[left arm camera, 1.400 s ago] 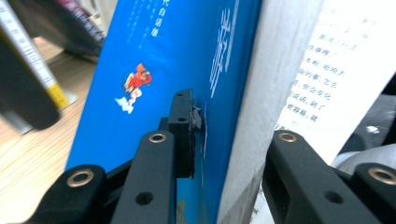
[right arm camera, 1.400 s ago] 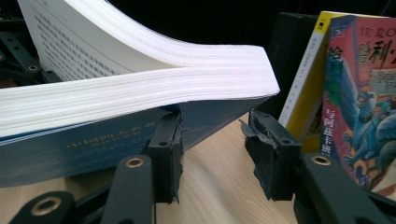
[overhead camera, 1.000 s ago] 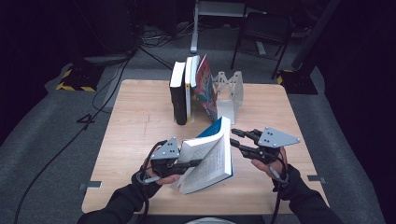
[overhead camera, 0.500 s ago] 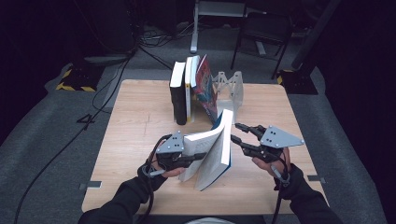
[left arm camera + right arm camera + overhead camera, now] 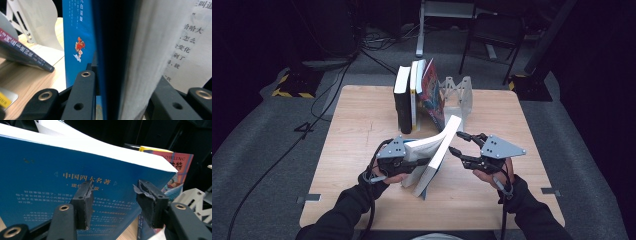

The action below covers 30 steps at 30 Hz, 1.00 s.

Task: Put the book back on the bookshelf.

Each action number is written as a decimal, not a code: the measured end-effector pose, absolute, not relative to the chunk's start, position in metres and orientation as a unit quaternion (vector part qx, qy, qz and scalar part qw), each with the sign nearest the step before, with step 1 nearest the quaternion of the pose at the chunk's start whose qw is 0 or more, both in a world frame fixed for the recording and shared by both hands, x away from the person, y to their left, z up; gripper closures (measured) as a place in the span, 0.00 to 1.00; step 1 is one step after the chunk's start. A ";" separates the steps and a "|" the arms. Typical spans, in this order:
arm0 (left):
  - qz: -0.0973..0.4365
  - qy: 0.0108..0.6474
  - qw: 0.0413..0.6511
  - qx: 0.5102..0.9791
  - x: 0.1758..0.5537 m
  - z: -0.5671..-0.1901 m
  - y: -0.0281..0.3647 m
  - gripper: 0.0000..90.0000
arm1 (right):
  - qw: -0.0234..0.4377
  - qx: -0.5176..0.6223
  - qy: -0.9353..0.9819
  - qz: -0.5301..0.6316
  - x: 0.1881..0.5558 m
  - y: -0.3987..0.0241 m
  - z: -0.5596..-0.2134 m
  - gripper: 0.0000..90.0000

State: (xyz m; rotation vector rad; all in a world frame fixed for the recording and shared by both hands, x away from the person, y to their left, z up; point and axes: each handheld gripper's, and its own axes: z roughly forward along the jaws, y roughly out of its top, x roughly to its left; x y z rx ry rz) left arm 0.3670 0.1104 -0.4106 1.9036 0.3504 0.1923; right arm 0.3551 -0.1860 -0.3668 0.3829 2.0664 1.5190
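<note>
The left gripper [image 5: 408, 159] clenched the blue book [image 5: 434, 155] on the surface [image 5: 362, 130] — the right gripper [image 5: 457, 144], jaws just opening, stood released beside its cover.

Book [image 5: 432, 155] stands on the table [image 5: 357, 130] between left gripper [image 5: 412, 159] and right gripper [image 5: 455, 143]. Upright books [image 5: 414, 95] and bookend [image 5: 460, 95] lie beyond both.
</note>
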 end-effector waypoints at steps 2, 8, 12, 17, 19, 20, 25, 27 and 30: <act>0.075 0.149 0.568 0.806 0.373 -0.412 0.107 0.82 | 0.274 0.149 0.766 0.562 0.357 -0.188 -0.367 0.52; 0.077 0.148 0.572 0.803 0.380 -0.415 0.105 0.77 | 0.287 0.170 0.760 0.558 0.363 -0.190 -0.367 0.51; 0.097 0.153 0.556 0.811 0.373 -0.414 0.109 0.75 | 0.282 0.165 0.764 0.556 0.362 -0.187 -0.370 0.49; 0.124 0.149 0.525 0.829 0.364 -0.415 0.112 0.69 | 0.273 0.151 0.774 0.551 0.357 -0.178 -0.377 0.47; 0.136 0.152 0.511 0.835 0.356 -0.416 0.115 0.68 | 0.270 0.148 0.776 0.551 0.357 -0.176 -0.378 0.47; 0.153 0.152 0.498 0.840 0.352 -0.416 0.116 0.68 | 0.265 0.144 0.781 0.548 0.356 -0.174 -0.381 0.48; 0.161 0.153 0.470 0.854 0.338 -0.422 0.120 0.63 | 0.248 0.129 0.800 0.530 0.357 -0.168 -0.393 0.48; 0.164 0.150 0.463 0.858 0.334 -0.425 0.121 0.62 | 0.246 0.129 0.803 0.527 0.358 -0.166 -0.397 0.48; 0.168 0.141 0.443 0.869 0.328 -0.431 0.119 0.60 | 0.242 0.129 0.806 0.524 0.359 -0.164 -0.402 0.47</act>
